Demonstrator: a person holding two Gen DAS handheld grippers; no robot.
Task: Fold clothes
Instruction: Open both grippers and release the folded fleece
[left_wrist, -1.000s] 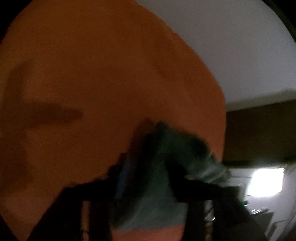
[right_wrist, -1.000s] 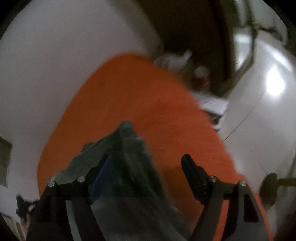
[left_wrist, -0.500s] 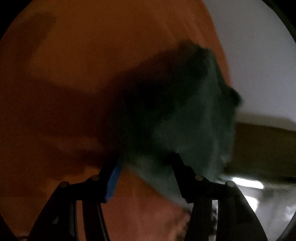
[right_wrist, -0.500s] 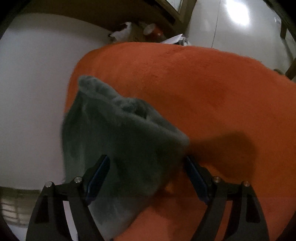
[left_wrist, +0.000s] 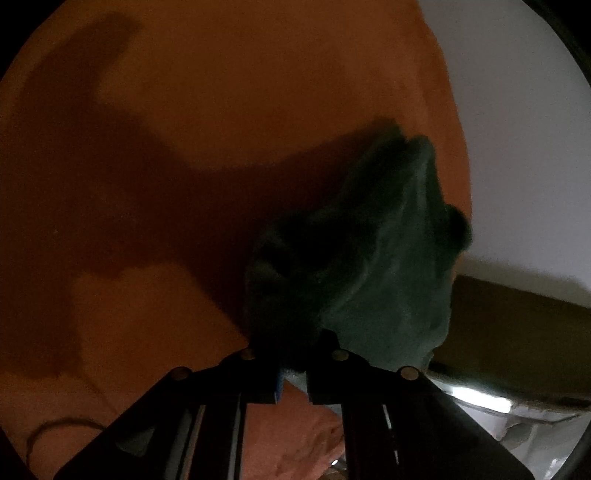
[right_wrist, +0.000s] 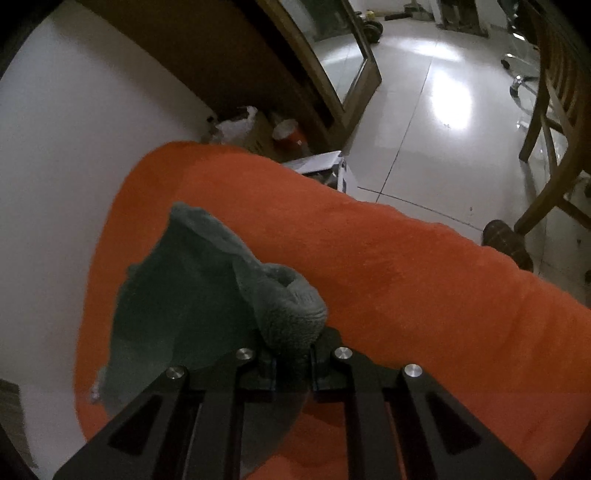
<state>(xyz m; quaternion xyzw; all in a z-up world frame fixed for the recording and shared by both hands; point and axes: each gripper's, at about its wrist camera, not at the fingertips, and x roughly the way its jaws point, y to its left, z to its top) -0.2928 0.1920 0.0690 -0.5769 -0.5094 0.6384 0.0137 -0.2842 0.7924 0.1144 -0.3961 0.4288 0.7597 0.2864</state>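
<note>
The dark grey-green fleece garment (right_wrist: 192, 302) is held above the orange plush blanket surface (right_wrist: 406, 266), clamped at two points. The right gripper (right_wrist: 291, 360) has its jaws drawn together on a bunched roll of the fabric; the rest of the cloth hangs off to the left of it, toward the blanket's left edge beside the white wall (right_wrist: 55, 166). The left gripper (left_wrist: 293, 363) is likewise closed on a gathered fold of the same garment (left_wrist: 369, 266), which spreads away to the right, over the blanket's right edge. In the left wrist view the lighting is dim and the fingertips are buried in cloth.

Handling properties, as judged from these views:
- Soft and limp. The fabric sags freely between and beyond the grip points and holds no shape.
- Light. It drapes without visibly loading either gripper.
- Thick and fuzzy. The pile gives good friction, so slip is unlikely; the bulk fills the jaws.

Grip guidance: hold at corners or along a hem, not on a wad of several layers. A bunched hold, as on the right, conceals the edge and may skew the fold line. Which stage of folding this is cannot be determined.
</note>
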